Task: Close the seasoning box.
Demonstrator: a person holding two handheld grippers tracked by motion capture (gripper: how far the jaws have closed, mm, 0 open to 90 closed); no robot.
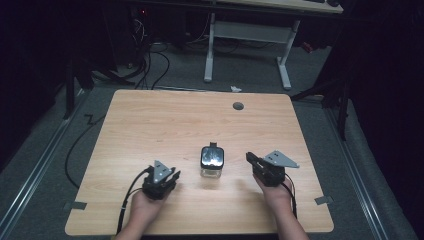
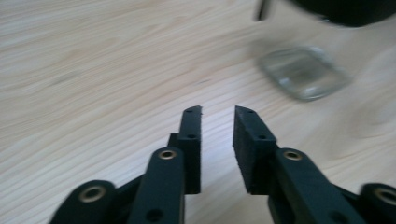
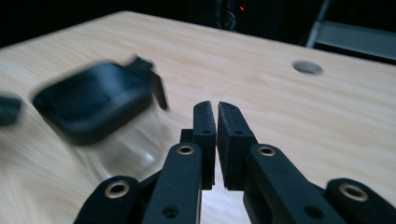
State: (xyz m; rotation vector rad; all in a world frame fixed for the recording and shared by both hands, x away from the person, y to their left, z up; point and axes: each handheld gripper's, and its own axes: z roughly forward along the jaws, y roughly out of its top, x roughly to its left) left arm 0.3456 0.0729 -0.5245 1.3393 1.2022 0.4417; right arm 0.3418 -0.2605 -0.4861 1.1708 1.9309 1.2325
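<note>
High view is showing a glass jar (image 1: 212, 161) with a black lid sitting on the wooden table (image 1: 150, 125) between both grippers. The left gripper (image 2: 217, 122) is standing open, empty; the right gripper (image 3: 217, 116) is showing jaws nearly closed, holding nothing.

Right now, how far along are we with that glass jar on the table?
Nothing looks done yet. The glass jar stands upright mid-table with its black lid still on, and neither tool touches it. In hand: the left gripper, jaws parted and empty, and the right gripper, jaws nearly together and empty, flank it. Left to do: probably grasp the jar and work the lid.
</note>
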